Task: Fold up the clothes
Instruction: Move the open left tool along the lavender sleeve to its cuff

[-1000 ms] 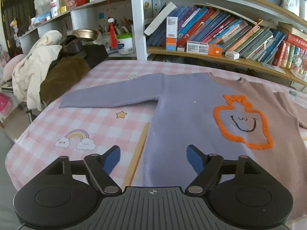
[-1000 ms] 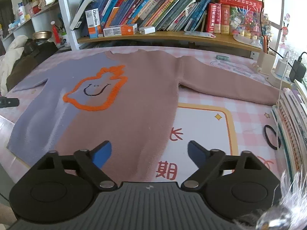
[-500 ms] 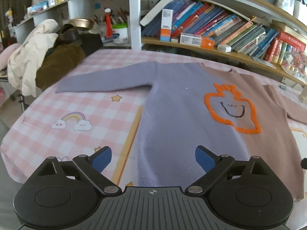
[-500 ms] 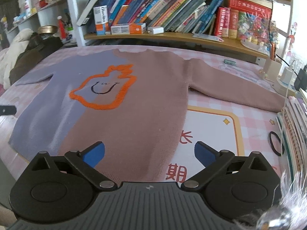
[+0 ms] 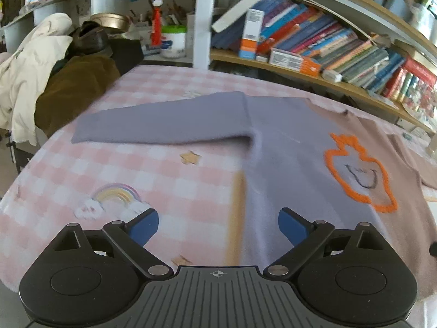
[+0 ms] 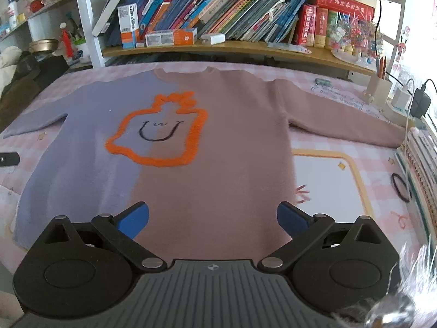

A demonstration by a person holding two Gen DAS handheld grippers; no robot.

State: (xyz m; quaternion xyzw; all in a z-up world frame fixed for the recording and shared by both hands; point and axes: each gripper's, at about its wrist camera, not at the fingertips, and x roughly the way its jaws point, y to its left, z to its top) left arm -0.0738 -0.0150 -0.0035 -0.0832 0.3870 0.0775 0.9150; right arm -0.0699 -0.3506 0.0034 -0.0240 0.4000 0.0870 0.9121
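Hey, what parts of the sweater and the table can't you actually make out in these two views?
- Sweater bottom hem: right wrist view, hidden behind the right gripper.
- Pink sleeve end: left wrist view, cut off by the frame edge.
- Tablecloth prints: left wrist view, motion-blurred.

— What sort of place is this?

— A home, most likely a study or a child's room. Shelves (image 6: 235,46) run along the wall, packed with leaning books (image 6: 218,8) and small boxes (image 6: 170,37).

— Anything else that says home and not an office?

— The desk (image 5: 82,169) wears a pink checked cloth with a rainbow (image 5: 114,194) and little stars printed on it. A heap of coats (image 5: 35,76) sits piled at its far left end.

— And on the other side?

— A pencil holder (image 6: 379,87), a charger (image 6: 420,102) plugged in by the wall, a hair tie (image 6: 400,186) lying on the cloth, and a stack of books (image 6: 420,158) at the edge.
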